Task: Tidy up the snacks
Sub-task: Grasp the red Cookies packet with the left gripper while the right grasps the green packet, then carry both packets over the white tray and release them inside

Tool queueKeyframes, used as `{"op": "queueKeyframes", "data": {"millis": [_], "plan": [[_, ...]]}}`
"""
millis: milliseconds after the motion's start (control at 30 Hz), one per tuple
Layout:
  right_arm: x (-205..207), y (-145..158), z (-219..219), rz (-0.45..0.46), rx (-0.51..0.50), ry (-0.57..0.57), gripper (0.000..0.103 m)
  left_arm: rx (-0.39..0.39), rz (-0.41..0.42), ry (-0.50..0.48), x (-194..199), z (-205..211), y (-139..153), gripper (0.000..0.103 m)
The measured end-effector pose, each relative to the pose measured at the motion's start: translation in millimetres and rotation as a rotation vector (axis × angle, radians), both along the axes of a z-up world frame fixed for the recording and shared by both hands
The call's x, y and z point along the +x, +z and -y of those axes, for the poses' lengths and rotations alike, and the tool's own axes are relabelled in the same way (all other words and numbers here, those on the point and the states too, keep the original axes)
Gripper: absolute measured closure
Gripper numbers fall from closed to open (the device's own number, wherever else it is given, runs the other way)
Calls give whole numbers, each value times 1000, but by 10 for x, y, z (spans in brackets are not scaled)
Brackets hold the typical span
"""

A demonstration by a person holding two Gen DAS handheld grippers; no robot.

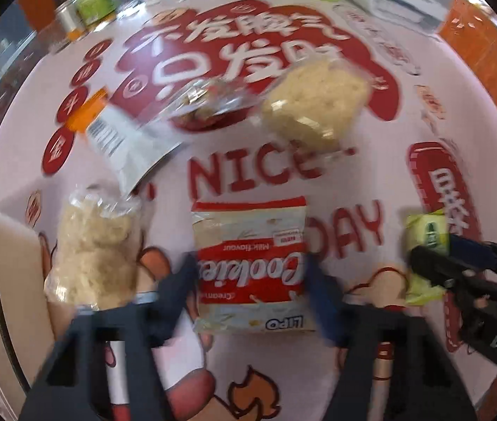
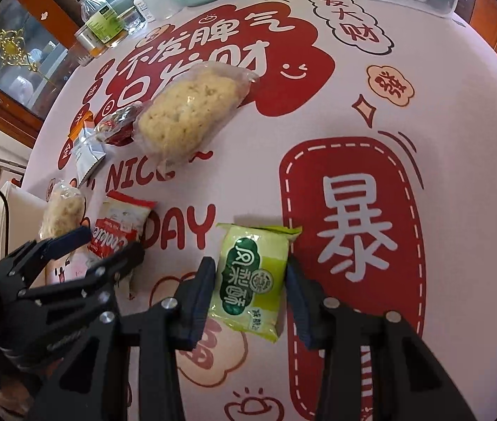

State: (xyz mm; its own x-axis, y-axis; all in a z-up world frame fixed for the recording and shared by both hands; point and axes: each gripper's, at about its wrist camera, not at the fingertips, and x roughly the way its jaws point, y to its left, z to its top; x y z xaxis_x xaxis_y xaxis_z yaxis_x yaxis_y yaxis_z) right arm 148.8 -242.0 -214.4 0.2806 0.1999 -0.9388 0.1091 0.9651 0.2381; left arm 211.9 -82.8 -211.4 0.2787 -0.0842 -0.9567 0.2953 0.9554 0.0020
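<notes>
Left wrist view: left gripper (image 1: 250,280) lower centre, fingers (image 1: 178,280) partly closed, flanking red-and-white cookie packet (image 1: 250,266) flat on printed surface (image 1: 371,161); pad contact on packet edges apparent but blurred, grip not confirmed. Clear-wrapped puffed snack (image 1: 94,256) just beside left finger; second puffed snack (image 1: 315,105) upper centre; white sachet (image 1: 125,147) at left. Risk: finger catching neighbouring wrapper, dragging it along.

Right wrist view: right gripper (image 2: 250,294) lower centre, fingers partly closed, touching both sides of green pastry packet (image 2: 252,277) lying on surface. Risk: grip only on soft wrapper edges, causing slip or crushed contents on lift. Left gripper close at lower left; collision possible if paths cross.
</notes>
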Motion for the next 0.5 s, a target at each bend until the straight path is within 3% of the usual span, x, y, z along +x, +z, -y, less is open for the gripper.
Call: {"op": "queueKeyframes", "data": {"millis": [267,500], "plan": [[-169,101,-84,21,5,25,63,-46,14,-2,-147,-52,165,60],[-355,393,-210,80,22,36,63,-131,70,-15,-415,-277,730,60]]}}
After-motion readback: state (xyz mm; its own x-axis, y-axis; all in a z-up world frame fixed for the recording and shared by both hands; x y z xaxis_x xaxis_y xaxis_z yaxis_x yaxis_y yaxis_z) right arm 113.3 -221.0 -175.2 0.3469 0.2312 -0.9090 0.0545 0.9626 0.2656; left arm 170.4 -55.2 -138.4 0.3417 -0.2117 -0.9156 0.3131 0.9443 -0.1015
